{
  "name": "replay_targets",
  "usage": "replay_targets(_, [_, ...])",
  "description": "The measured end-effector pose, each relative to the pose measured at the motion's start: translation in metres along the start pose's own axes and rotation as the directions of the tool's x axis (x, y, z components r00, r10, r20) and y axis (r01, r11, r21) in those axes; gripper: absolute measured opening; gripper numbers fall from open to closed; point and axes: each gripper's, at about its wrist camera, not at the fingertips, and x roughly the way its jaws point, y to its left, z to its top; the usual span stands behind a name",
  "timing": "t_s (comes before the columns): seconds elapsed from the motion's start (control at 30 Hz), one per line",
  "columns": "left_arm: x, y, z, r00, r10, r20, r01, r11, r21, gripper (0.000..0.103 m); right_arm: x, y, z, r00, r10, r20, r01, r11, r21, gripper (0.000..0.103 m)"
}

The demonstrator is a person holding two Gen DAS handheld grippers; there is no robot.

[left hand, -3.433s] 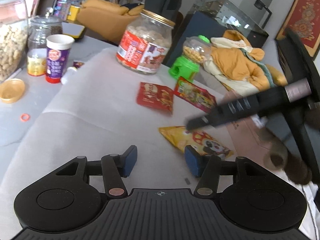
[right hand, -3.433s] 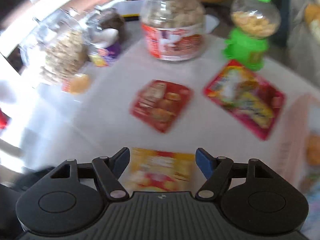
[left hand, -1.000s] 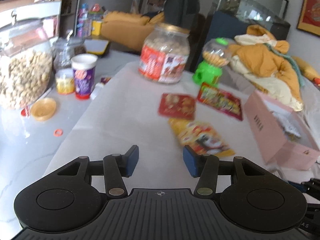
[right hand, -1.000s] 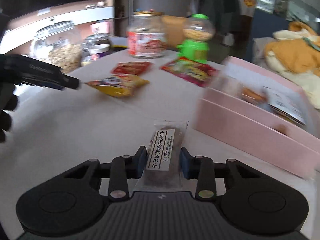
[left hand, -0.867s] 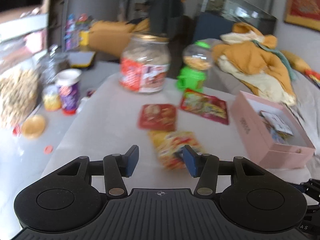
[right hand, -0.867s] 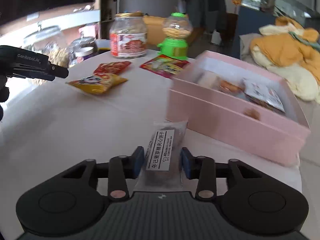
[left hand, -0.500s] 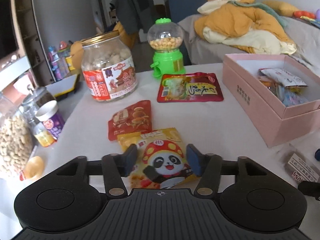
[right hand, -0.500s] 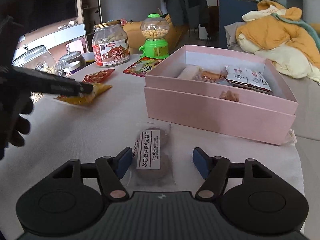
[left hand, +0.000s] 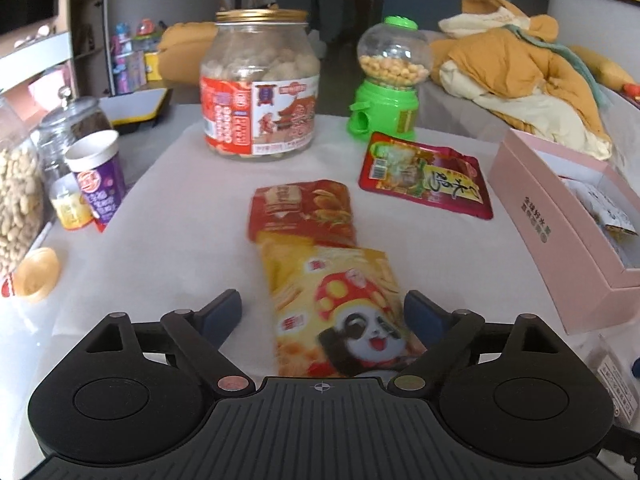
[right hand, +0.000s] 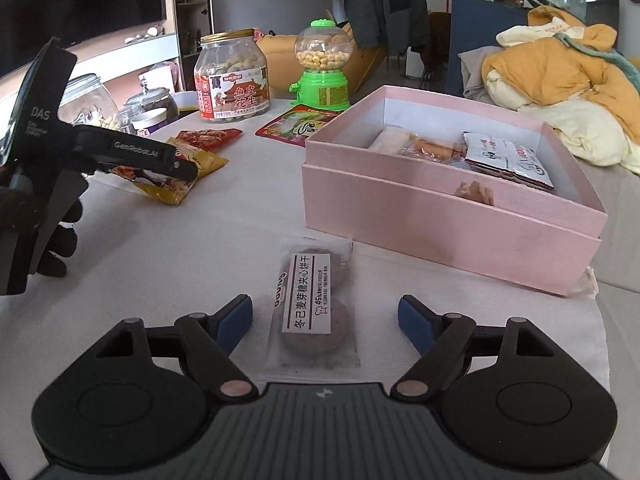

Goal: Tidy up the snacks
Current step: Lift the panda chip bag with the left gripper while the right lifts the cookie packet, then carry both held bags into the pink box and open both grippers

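1. Snacks are mostly loose on the white table cloth: a yellow panda packet nearest, a red packet touching its far end, another red-and-green packet further right, and a clear-wrapped biscuit packet lying flat just near of the pink box.
2. What changed: a second ago the right gripper was clamped on that biscuit packet; now the packet sits on the cloth with both blue pads clear of it. So it got set down outside the box, not in it. I'd guess a re-grip is coming.
3. Right gripper: jaws opening, packet between them, nothing touching.
4. Left gripper has swung in over the panda packet, which wasn't between its fingers a second ago. Jaws are opening wide and straddle the packet's near end; the pads look clear of it, though the right one is close.
5. The box on the right already holds a few packets, so that's probably where these go.
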Motion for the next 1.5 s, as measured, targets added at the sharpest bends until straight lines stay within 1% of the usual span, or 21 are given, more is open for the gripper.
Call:
replay_targets(0.07, [-0.007,-0.006,-0.001,1.0,-0.018,-0.001,0.018,1.0,0.014,0.075,0.001,0.0,0.0,1.0,0.005,-0.003,-0.005,1.0,-0.002,0.083])
replay_targets(0.13, [-0.017,-0.012,-0.006,0.996,-0.088,0.005,0.088,0.996,0.015,0.071,0.001,0.0,0.0,1.0,0.011,-0.006,-0.011,1.0,-0.006,0.085])
replay_targets(0.17, [-0.025,-0.014,-0.011,0.991,-0.13,0.023,0.13,0.991,0.01,0.057,0.002,0.0,0.001,1.0,0.016,-0.008,-0.017,1.0,-0.007,0.087])
replay_targets(0.27, [-0.048,-0.021,-0.027,0.977,-0.207,0.053,0.207,0.978,0.011,0.046,0.002,-0.001,0.001,0.999,0.041,-0.02,-0.041,0.999,-0.014,0.091])
replay_targets(0.33, [-0.06,-0.025,-0.038,0.968,-0.242,0.061,0.241,0.97,0.015,0.043,0.003,0.0,0.002,0.998,0.059,-0.036,-0.06,0.998,-0.022,0.096])
replay_targets(0.4, [-0.064,-0.032,-0.044,0.966,-0.252,0.057,0.25,0.968,0.027,0.043,0.006,0.004,0.003,0.996,0.062,-0.06,-0.066,0.996,-0.055,0.103])
replay_targets(0.57, [-0.066,-0.044,-0.047,0.965,-0.257,0.047,0.252,0.964,0.088,0.044,0.006,0.003,0.003,0.995,0.074,-0.061,-0.078,0.996,-0.052,0.103])
replay_targets(0.63, [-0.064,-0.045,-0.047,0.961,-0.275,0.035,0.271,0.959,0.087,0.045,0.004,0.001,0.003,0.996,0.075,-0.051,-0.077,0.996,-0.034,0.101])
replay_targets(0.73, [-0.054,-0.044,-0.046,0.954,-0.301,0.013,0.3,0.952,0.062,0.05,0.005,0.0,0.005,0.999,0.028,-0.033,-0.029,1.0,-0.011,0.093])
replay_targets(0.8, [-0.046,-0.046,-0.046,0.95,-0.311,-0.015,0.312,0.948,0.061,0.062,0.006,0.0,0.007,1.0,-0.012,-0.027,0.013,1.0,0.005,0.086])
replay_targets(0.83, [-0.043,-0.048,-0.045,0.947,-0.319,-0.033,0.32,0.945,0.066,0.063,0.007,0.0,0.008,0.999,-0.03,-0.024,0.031,0.999,0.016,0.083])
replay_targets(0.97, [-0.043,-0.069,-0.044,0.956,-0.284,-0.069,0.292,0.943,0.162,0.065,0.008,-0.001,0.011,0.997,-0.079,-0.026,0.08,0.995,0.059,0.073])
replay_targets(1.03, [-0.043,-0.08,-0.045,0.965,-0.249,-0.08,0.261,0.941,0.217,0.069,0.009,0.0,0.014,0.995,-0.094,-0.036,0.096,0.993,0.062,0.066])
replay_targets(1.07, [-0.043,-0.086,-0.047,0.97,-0.228,-0.083,0.242,0.938,0.249,0.07,0.009,0.001,0.016,0.995,-0.092,-0.044,0.094,0.994,0.056,0.058])
replay_targets(1.1, [-0.043,-0.091,-0.049,0.975,-0.205,-0.083,0.221,0.934,0.281,0.071,0.009,0.002,0.018,0.995,-0.084,-0.05,0.086,0.995,0.051,0.047])
replay_targets(1.17, [-0.045,-0.098,-0.051,0.981,-0.176,-0.081,0.193,0.932,0.305,0.071,0.006,0.004,0.019,0.994,-0.08,-0.068,0.084,0.995,0.048,0.04])
replay_targets(1.23, [-0.045,-0.096,-0.048,0.98,-0.174,-0.092,0.193,0.942,0.276,0.07,0.002,0.004,0.018,0.994,-0.082,-0.078,0.087,0.995,0.056,0.038])
replay_targets(1.33, [-0.046,-0.09,-0.044,0.98,-0.176,-0.09,0.192,0.957,0.219,0.055,-0.006,0.002,0.013,0.993,-0.075,-0.087,0.081,0.995,0.064,0.038])
replay_targets(1.4, [-0.051,-0.086,-0.043,0.972,-0.22,-0.084,0.232,0.954,0.188,0.047,-0.015,-0.001,0.011,0.994,-0.06,-0.092,0.068,0.994,0.081,0.038])
replay_targets(1.47, [-0.057,-0.09,-0.043,0.968,-0.239,-0.069,0.248,0.949,0.196,0.043,-0.027,-0.005,0.01,0.996,-0.049,-0.073,0.056,0.994,0.092,0.038])
replay_targets(1.5, [-0.06,-0.093,-0.042,0.968,-0.244,-0.057,0.25,0.946,0.208,0.037,-0.033,-0.007,0.011,0.997,-0.05,-0.061,0.056,0.994,0.094,0.038])
